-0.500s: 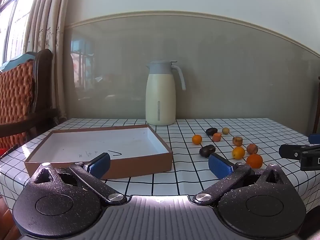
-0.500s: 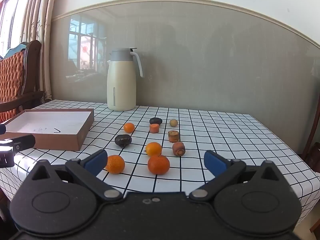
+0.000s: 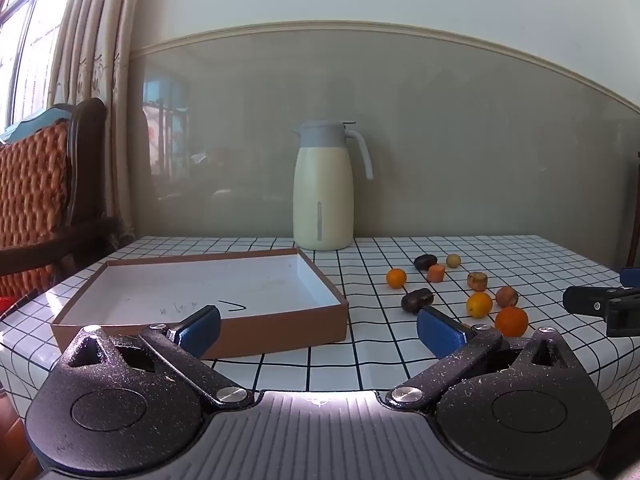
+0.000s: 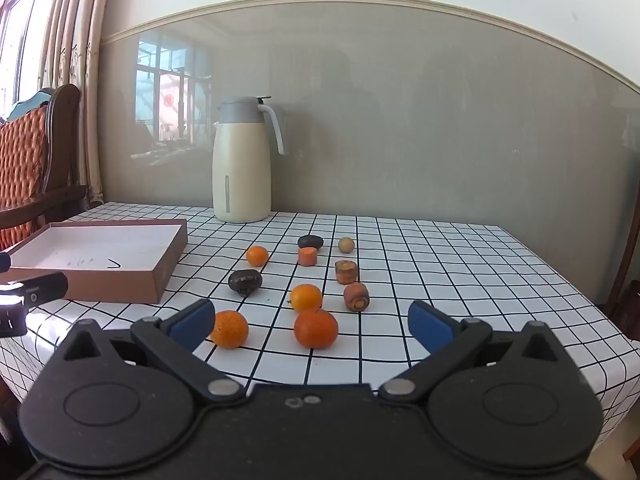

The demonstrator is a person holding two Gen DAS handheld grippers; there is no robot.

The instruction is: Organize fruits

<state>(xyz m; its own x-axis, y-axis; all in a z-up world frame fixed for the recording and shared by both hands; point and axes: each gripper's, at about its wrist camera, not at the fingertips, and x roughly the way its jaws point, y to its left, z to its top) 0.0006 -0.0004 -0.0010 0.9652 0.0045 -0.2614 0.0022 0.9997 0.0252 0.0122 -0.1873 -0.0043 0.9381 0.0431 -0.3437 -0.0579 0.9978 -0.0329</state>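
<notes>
Between the blue-padded jaws of the right gripper (image 4: 310,320), which stand wide apart and hold nothing, a large round orange tangerine (image 4: 316,328) sits on the tabletop (image 4: 460,280), covered in a white cloth with a black grid. A second tangerine (image 4: 229,329) lies just beside the left pad. Farther out are a smaller yellow-orange fruit (image 4: 306,297), a brown cut carrot piece (image 4: 356,297), a dark wrinkled lump (image 4: 245,281), and more small pieces scattered toward the cream thermos jug with a grey lid (image 4: 241,160) by the wall.

The left gripper (image 3: 318,324) also has its jaws apart and empty, aimed between the fruit and a shallow brown cardboard box with a white inside (image 3: 200,292). The box holds no fruit; every piece is on the cloth to its right, well apart from it.

The task seems to be at its very start, with the first pick in hand. The next move likely calls for lowering the right jaws around the nearest tangerine and closing gently, since round fruit may roll.
</notes>
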